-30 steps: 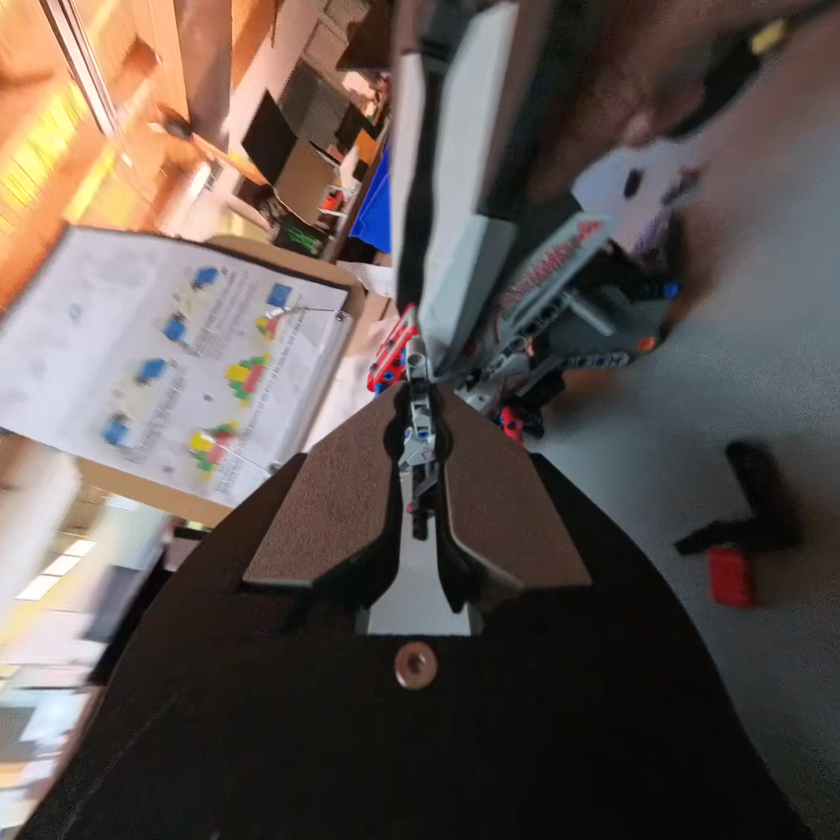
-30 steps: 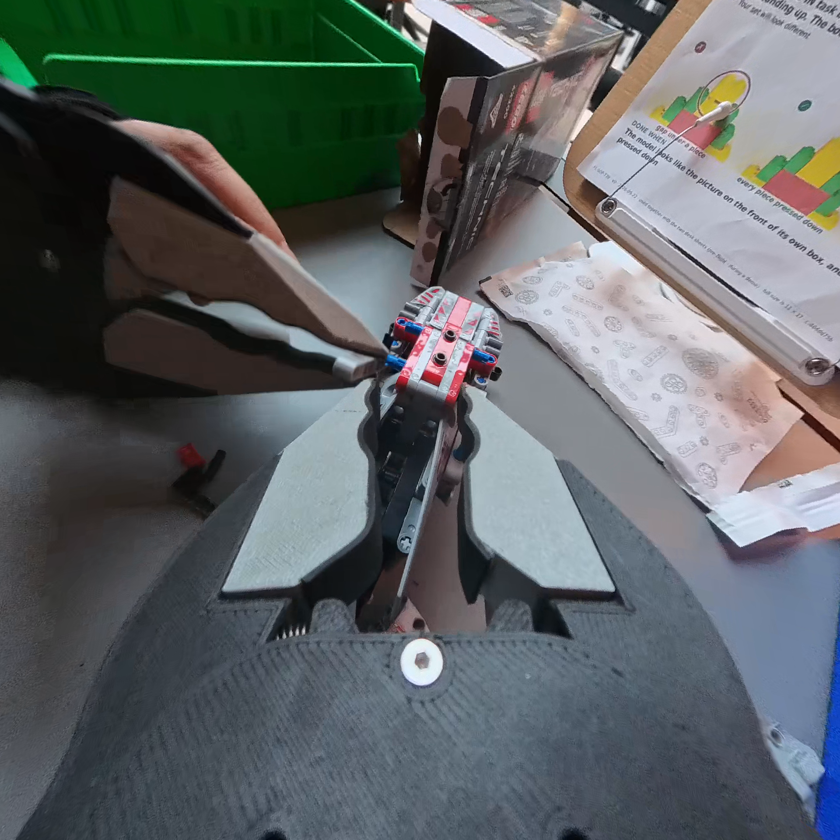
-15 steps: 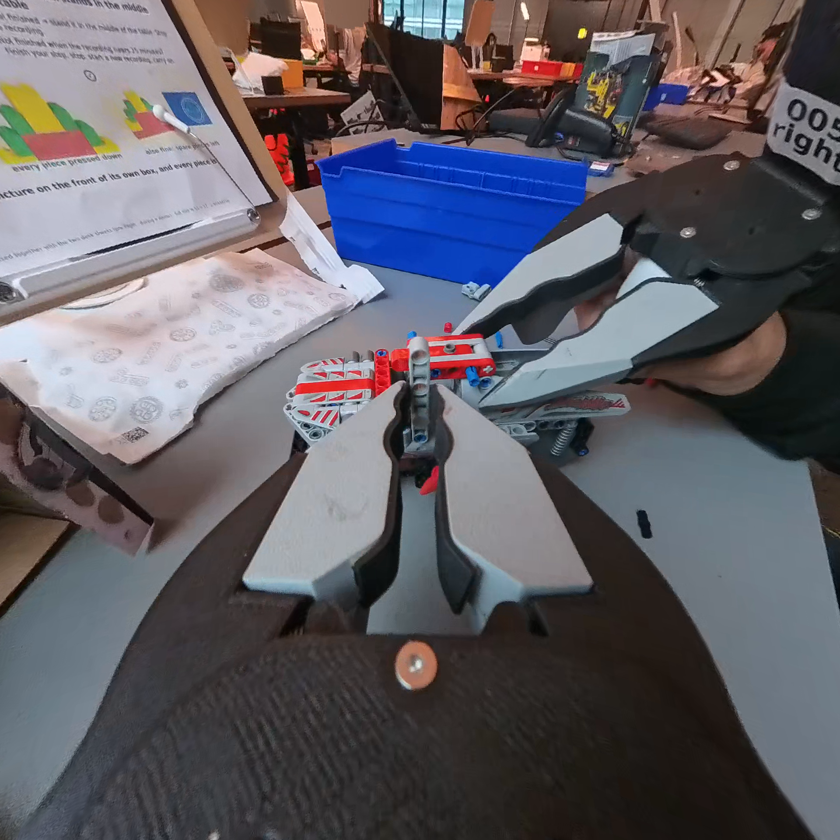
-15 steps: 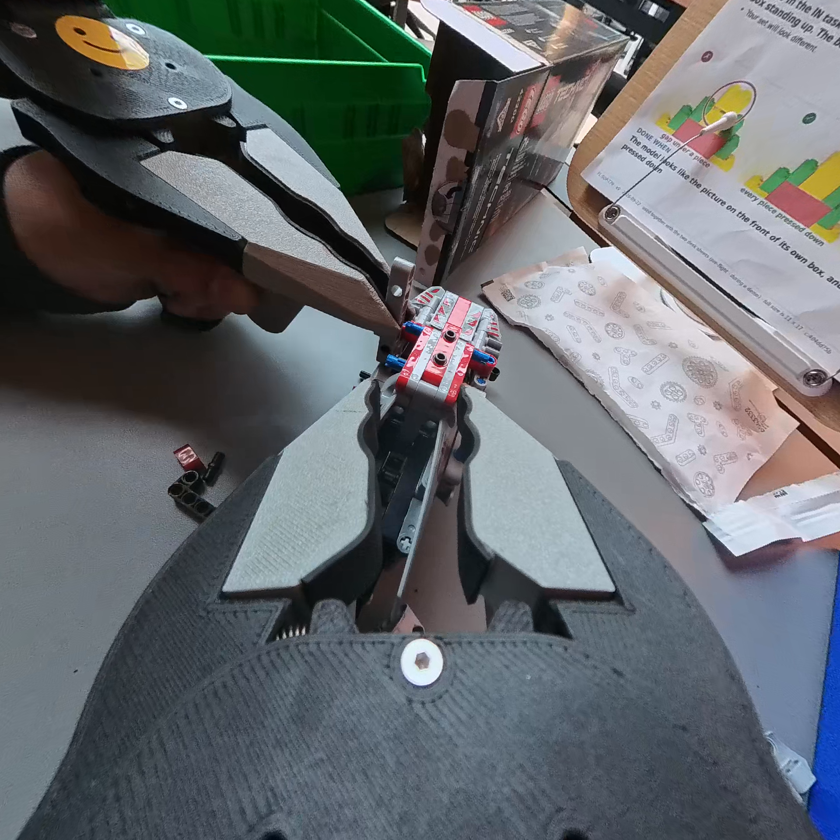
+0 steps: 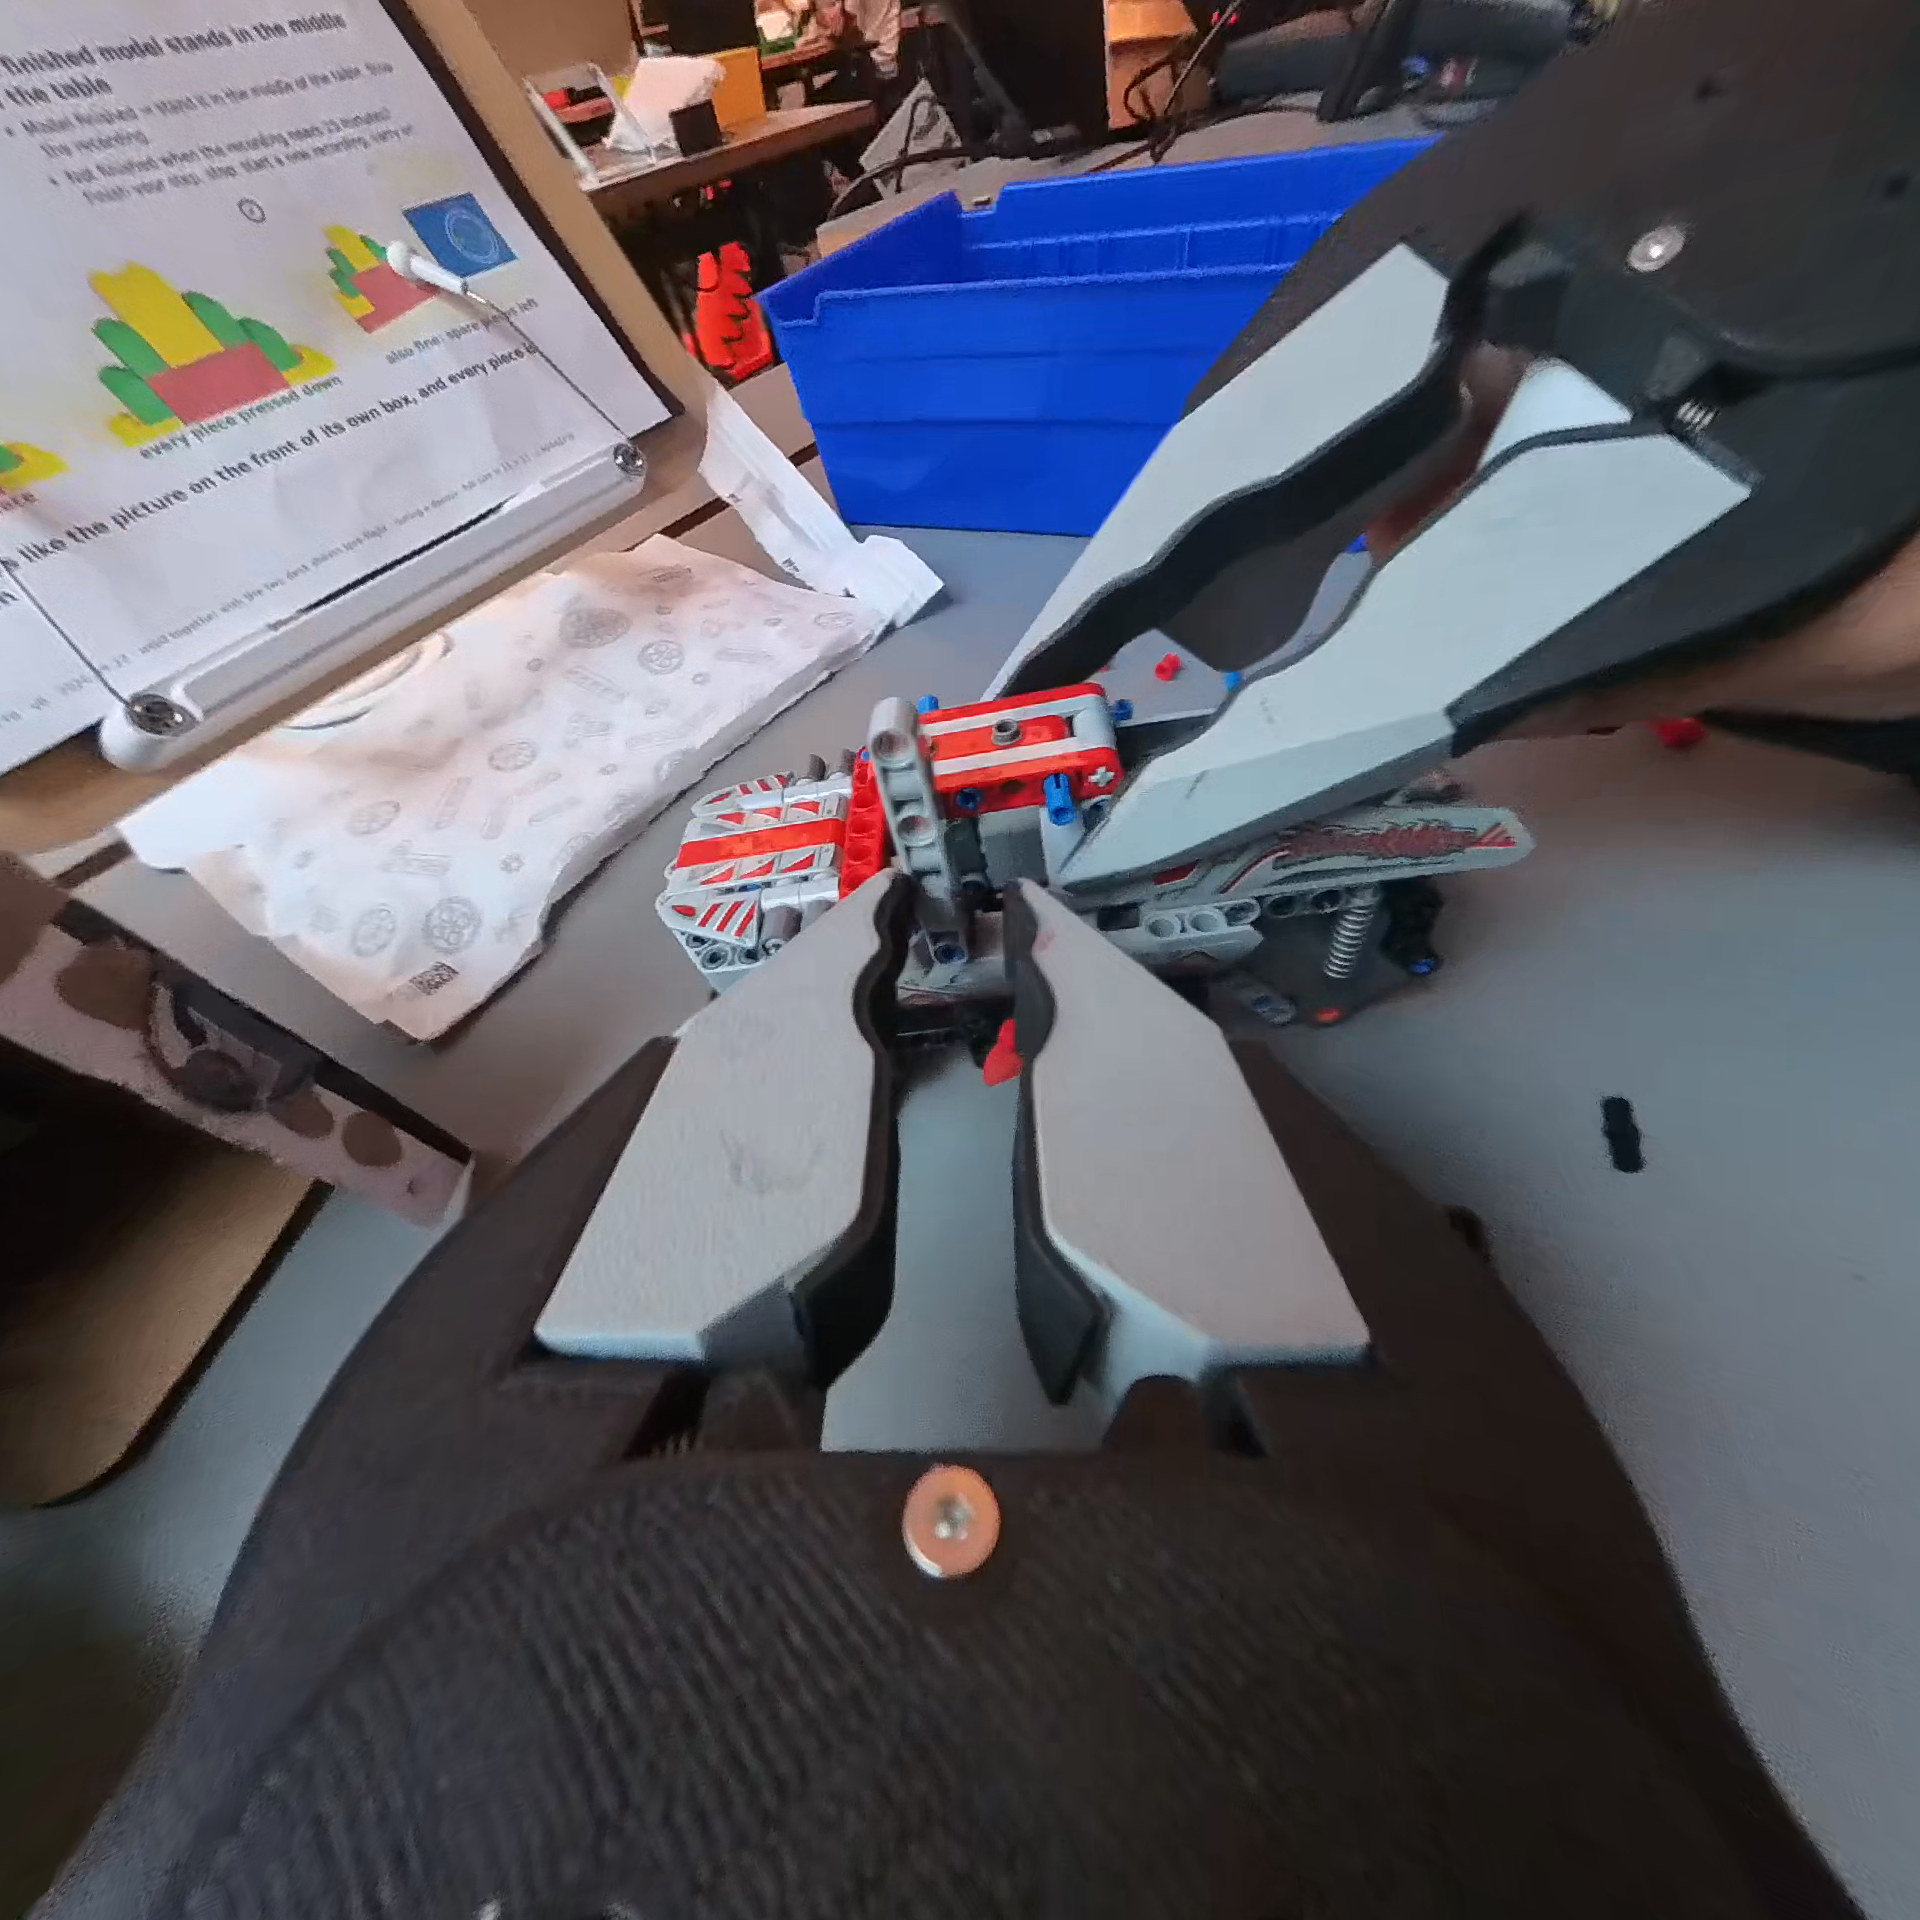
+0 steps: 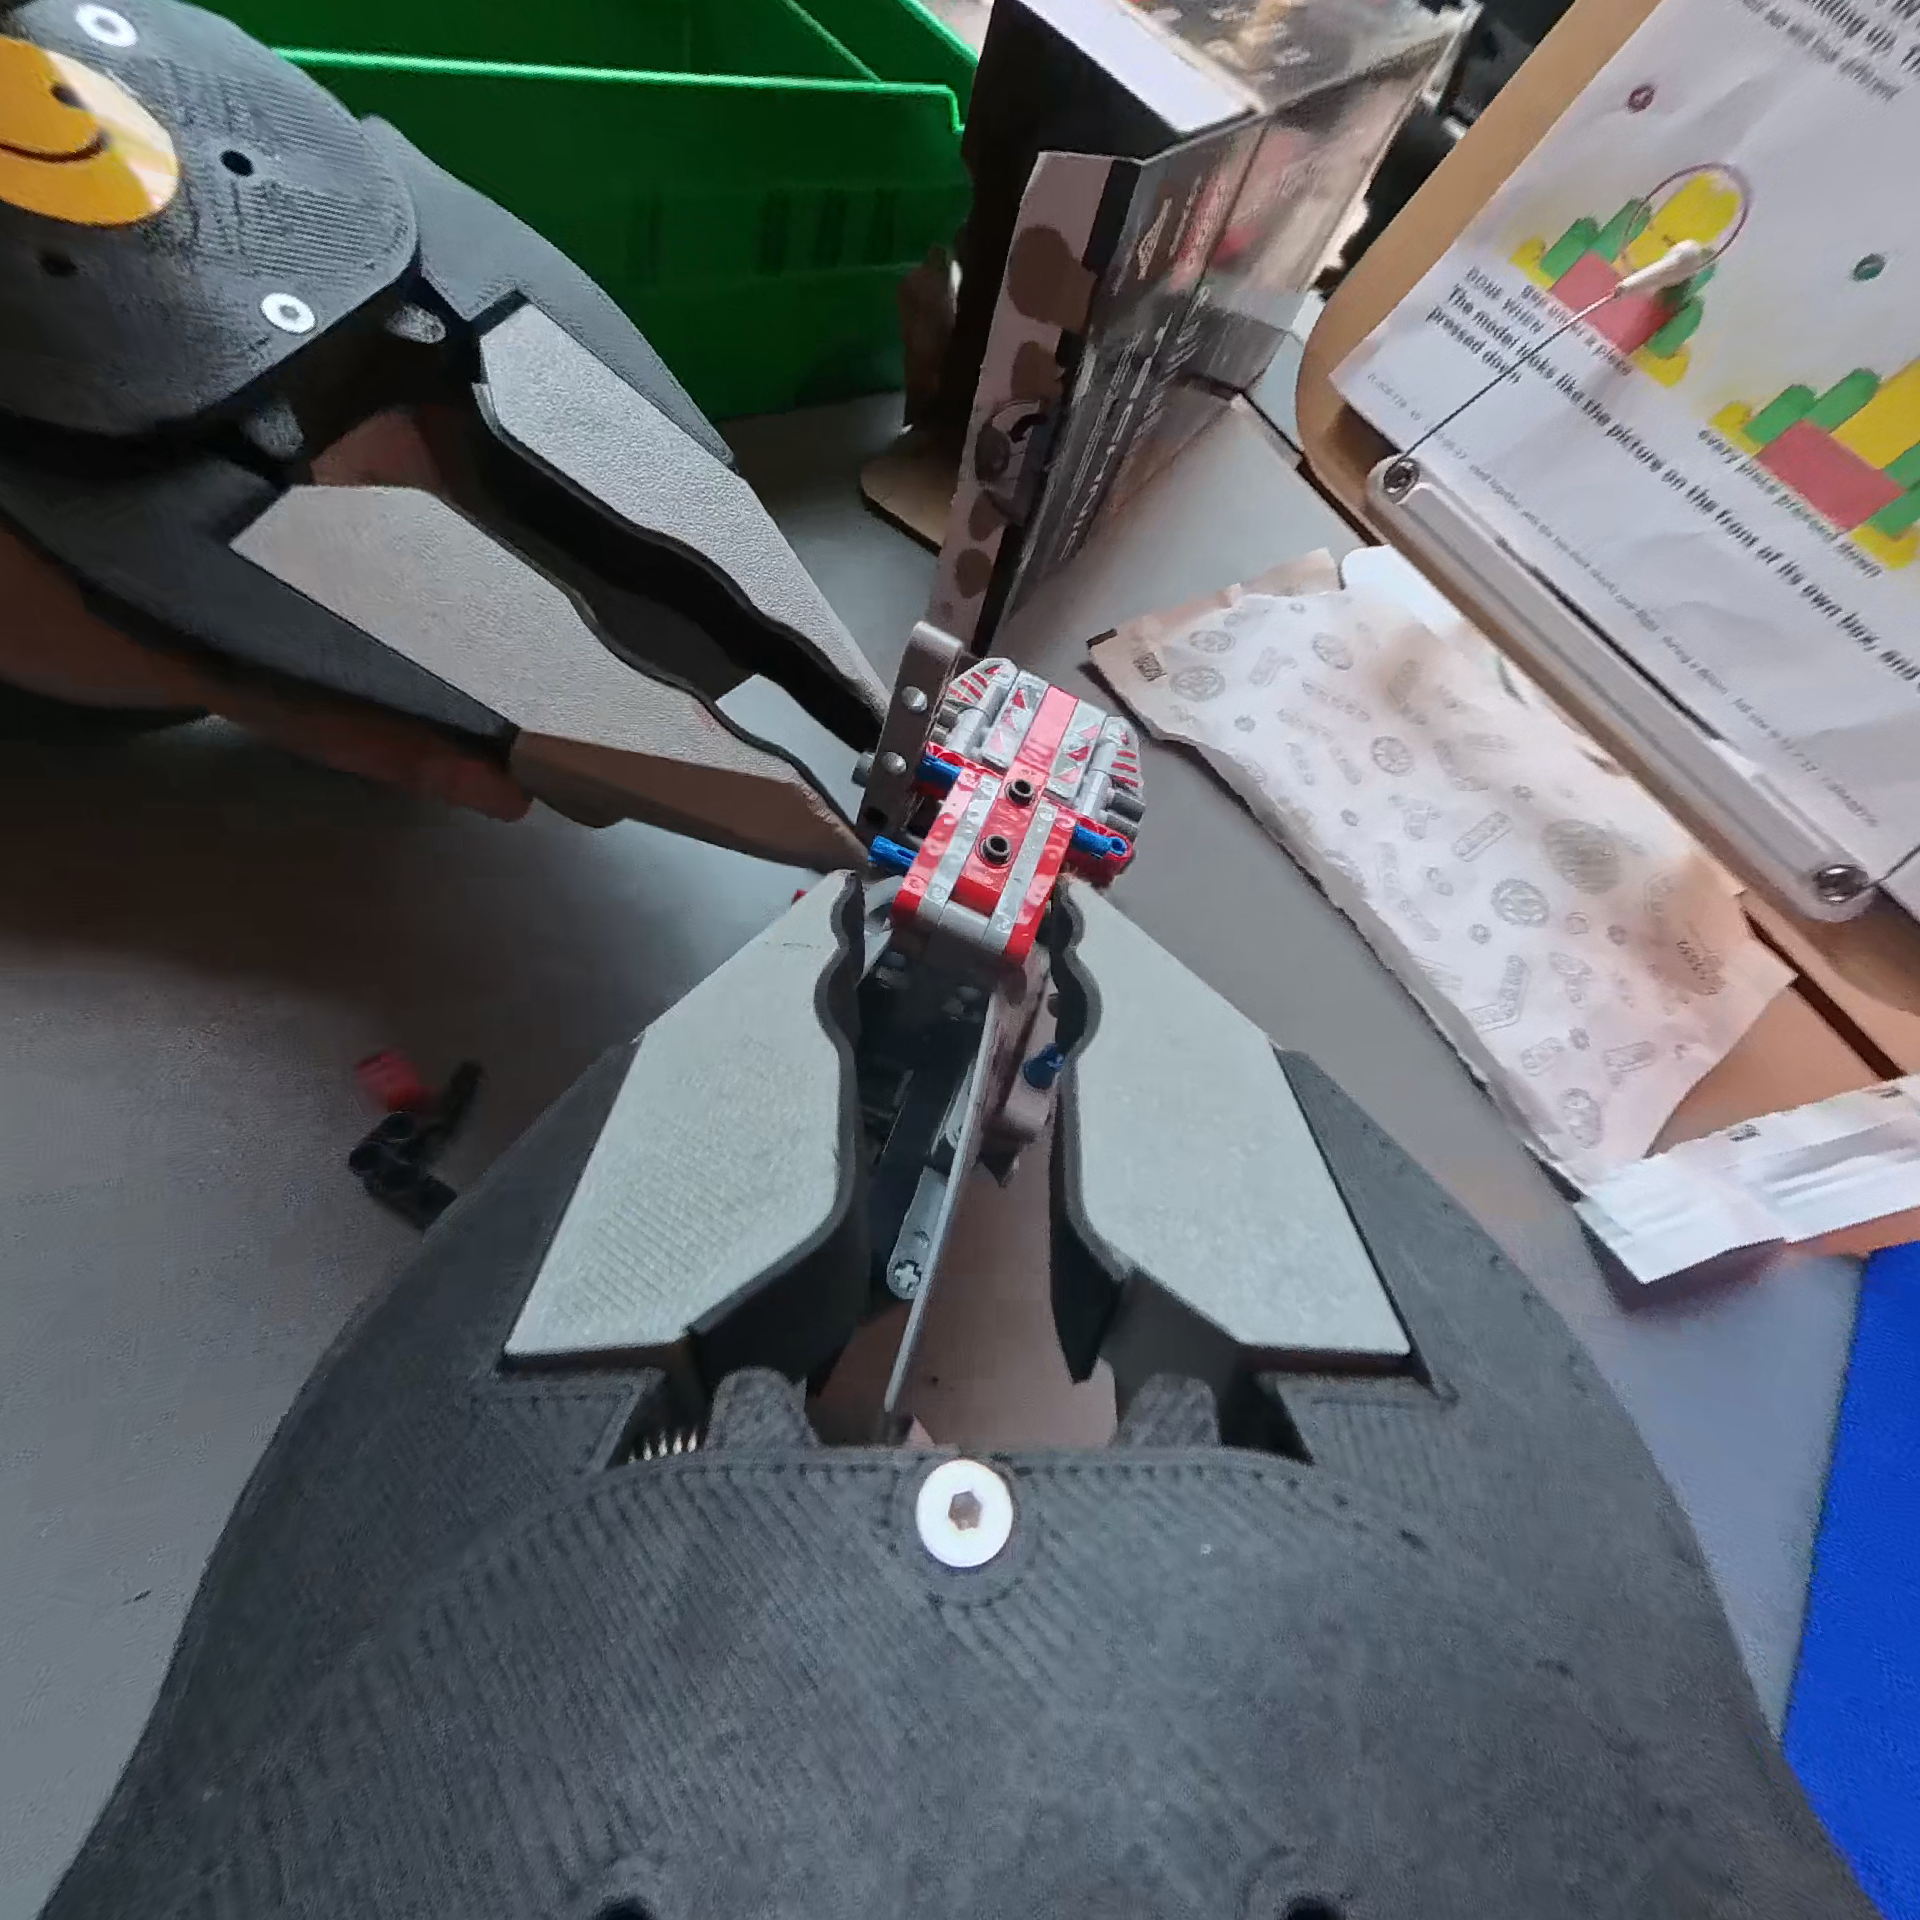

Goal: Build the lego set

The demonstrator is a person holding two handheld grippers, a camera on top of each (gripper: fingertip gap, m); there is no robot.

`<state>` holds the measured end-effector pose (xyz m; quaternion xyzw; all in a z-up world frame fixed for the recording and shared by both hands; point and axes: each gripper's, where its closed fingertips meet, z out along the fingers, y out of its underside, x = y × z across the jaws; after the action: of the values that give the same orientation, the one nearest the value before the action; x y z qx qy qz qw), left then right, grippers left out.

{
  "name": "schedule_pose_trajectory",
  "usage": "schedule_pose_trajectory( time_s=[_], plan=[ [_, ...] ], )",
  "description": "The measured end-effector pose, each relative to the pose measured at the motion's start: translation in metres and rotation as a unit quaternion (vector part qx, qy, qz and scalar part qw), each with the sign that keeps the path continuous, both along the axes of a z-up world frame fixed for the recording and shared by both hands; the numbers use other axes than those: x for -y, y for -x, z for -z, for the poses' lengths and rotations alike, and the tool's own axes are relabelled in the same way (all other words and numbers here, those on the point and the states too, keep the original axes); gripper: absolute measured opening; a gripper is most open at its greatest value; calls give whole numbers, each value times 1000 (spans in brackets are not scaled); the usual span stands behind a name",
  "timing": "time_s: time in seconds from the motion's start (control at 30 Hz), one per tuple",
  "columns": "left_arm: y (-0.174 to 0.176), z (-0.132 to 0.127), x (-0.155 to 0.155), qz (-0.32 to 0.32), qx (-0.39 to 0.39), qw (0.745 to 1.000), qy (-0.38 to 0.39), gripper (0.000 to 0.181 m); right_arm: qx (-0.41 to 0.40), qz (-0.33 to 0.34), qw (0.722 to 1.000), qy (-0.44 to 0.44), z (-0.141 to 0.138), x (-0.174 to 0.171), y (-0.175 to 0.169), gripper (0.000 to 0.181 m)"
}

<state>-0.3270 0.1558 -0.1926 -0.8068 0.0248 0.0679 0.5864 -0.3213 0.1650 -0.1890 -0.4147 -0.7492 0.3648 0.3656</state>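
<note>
While the right tool (image 6: 956, 935) is pinching the red and grey lego model (image 6: 1013, 810) around its rear body, the left tool (image 5: 951, 914) is clamping an upright grey beam (image 5: 914, 810) against the model's side, the model sitting low over the grey table (image 5: 1558, 1195), beside a printed paper bag (image 6: 1455, 852) and a blue bin (image 5: 1039, 353)

Grey table (image 5: 1714, 1299), matte, evenly lit. Blue bin (image 5: 997, 364) at 1 o'clock in the left wrist view; green bin (image 6: 644, 156) at 11 o'clock in the right wrist view. Beyond, at 12 o'clock: cluttered desks (image 5: 727, 145), dark monitors (image 5: 1049, 62).
</note>
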Motion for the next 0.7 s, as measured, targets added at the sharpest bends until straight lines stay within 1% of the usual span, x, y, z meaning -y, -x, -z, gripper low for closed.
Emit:
schedule_pose_trajectory(
  time_s=[0.07,0.13,0.27,0.43,0.53,0.6,0.63,0.67,0.7],
  plan=[
    [4,0,1,-11,-15,1000,4,8,16,-7,1000,16,2,1,1,34],
    [5,0,1,-11,-12,1000,8,8,28,-14,999,23,3,2,3,34],
    [8,0,-2,-28,-10,1000,6,8,34,-5,999,18,4,-1,7,33],
    [7,1,0,-10,-22,999,36,7,26,13,1000,-10,3,-6,9,29],
    [7,2,6,4,1,999,39,7,13,13,1000,-20,2,-2,8,28],
    [7,2,10,7,-9,999,50,7,20,15,999,-22,2,-1,9,28],
    [8,-3,15,8,-17,998,53,7,22,40,998,-44,3,-12,11,28],
    [10,-22,21,7,-16,1000,22,7,21,76,993,-84,2,-32,13,28],
    [12,-47,28,8,1,1000,-14,6,23,96,989,-106,2,-48,12,28]
  ],
)
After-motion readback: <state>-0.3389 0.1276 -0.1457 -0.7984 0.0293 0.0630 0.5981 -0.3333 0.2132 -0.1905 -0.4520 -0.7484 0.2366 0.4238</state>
